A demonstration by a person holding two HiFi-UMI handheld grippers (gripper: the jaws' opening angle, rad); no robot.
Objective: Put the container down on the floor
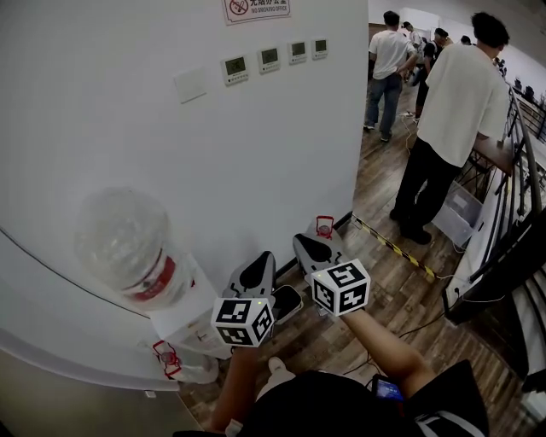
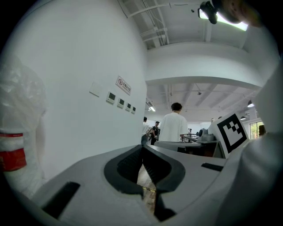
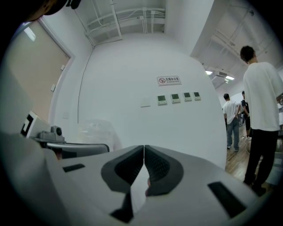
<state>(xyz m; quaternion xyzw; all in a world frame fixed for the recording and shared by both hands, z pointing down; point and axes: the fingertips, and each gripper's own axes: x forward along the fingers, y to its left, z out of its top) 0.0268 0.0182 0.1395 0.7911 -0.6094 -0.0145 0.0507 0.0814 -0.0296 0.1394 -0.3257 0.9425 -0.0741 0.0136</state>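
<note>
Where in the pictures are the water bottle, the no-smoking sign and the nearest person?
water bottle [image 1: 126, 239]: head view, its clear rounded body.
no-smoking sign [image 3: 169, 80]: right gripper view, the sign's middle.
nearest person [image 1: 465, 98]: head view, back of the white shirt.

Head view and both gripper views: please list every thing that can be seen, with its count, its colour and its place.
water bottle: one, clear with red label, upside down on the dispenser, left
dispenser: one, white, against the wall
wall panels: four, white, in a row on the wall
sign: one, white and red, above the panels
people: several, nearest in white shirt, upper right
striped tape: one, yellow and black, on the wooden floor
left gripper: one, grey, shut, empty
right gripper: one, grey, shut, empty
</note>
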